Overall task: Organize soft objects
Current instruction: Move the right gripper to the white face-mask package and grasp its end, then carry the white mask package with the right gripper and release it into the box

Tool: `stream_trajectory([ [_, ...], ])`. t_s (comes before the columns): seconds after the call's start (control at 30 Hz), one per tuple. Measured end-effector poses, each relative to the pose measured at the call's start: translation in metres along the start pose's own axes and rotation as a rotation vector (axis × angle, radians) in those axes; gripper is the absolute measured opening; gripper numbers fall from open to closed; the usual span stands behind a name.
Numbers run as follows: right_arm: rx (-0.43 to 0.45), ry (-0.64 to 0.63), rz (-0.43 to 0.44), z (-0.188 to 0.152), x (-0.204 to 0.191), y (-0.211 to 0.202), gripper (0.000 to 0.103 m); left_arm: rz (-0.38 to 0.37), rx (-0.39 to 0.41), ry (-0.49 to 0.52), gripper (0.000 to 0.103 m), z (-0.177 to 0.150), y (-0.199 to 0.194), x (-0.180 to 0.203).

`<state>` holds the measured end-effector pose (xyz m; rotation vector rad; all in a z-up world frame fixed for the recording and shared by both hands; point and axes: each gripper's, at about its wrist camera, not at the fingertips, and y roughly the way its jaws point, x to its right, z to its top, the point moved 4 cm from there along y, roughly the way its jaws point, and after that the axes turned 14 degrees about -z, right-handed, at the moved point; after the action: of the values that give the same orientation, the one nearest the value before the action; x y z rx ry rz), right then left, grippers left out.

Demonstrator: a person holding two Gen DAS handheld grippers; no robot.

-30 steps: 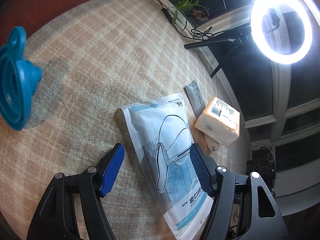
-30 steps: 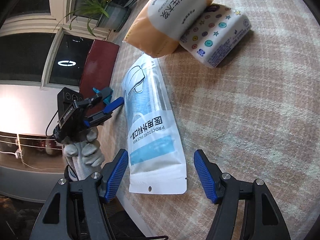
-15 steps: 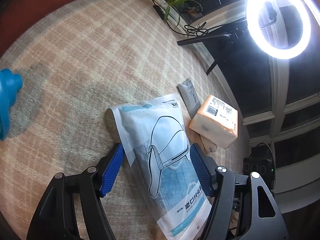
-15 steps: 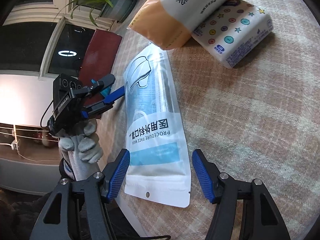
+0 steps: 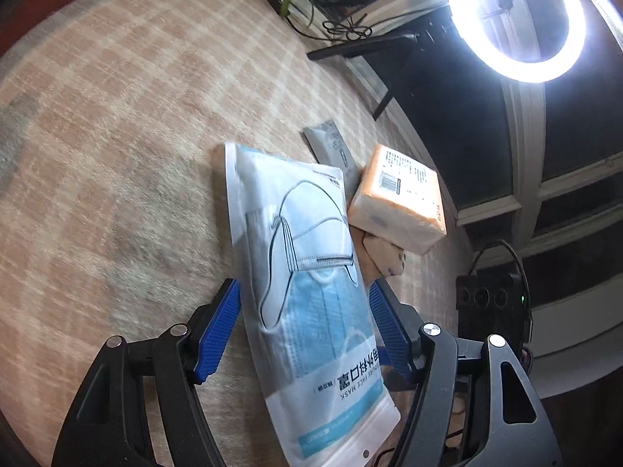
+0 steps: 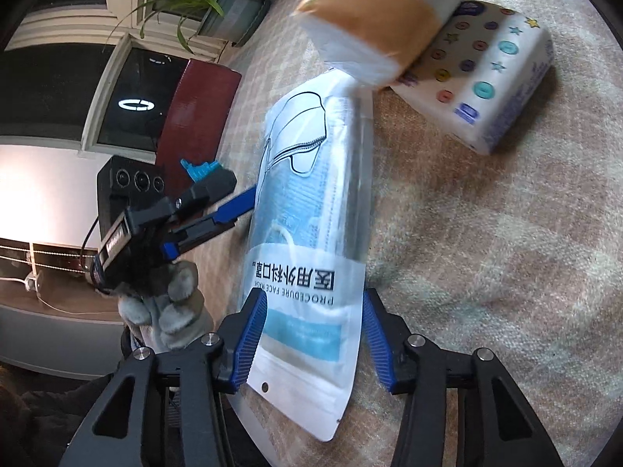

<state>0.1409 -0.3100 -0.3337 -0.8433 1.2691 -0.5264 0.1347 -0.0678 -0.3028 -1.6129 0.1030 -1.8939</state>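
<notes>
A white and blue face mask packet (image 5: 307, 272) lies on the plaid cloth (image 5: 117, 136). My left gripper (image 5: 303, 327) is open, its blue pads either side of the packet's middle. My right gripper (image 6: 313, 334) is open around the packet's (image 6: 311, 233) printed end near the table edge. An orange tissue pack (image 5: 397, 202) leans on a star-printed tissue pack (image 6: 490, 78) just beyond the packet. A grey sachet (image 5: 331, 148) lies behind them. The left gripper also shows in the right wrist view (image 6: 233, 210), held by a grey glove.
A lit ring light (image 5: 518, 19) on a black stand rises past the table's far edge. A potted plant (image 6: 218, 4) and a dark red panel (image 6: 194, 116) stand beside the table. Cables (image 5: 342, 31) lie by the window sill.
Both grippers have moved in over the mask packet and their jaws have narrowed around it. The blue funnel has left the left wrist view.
</notes>
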Motion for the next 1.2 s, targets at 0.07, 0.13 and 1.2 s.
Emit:
stream_trajectory([
  [0.07,0.006,0.01,0.015,0.003,0.0,0.002,0.046,-0.005,-0.002,-0.002,0.067,-0.002,0.002,0.001],
  [0.13,0.012,0.016,0.02,0.005,-0.001,0.003,0.045,-0.014,-0.01,-0.013,0.066,-0.005,0.003,0.002],
  [1.2,0.094,0.023,0.059,0.023,-0.04,0.008,0.036,0.027,0.01,0.068,0.044,-0.014,-0.027,0.021],
])
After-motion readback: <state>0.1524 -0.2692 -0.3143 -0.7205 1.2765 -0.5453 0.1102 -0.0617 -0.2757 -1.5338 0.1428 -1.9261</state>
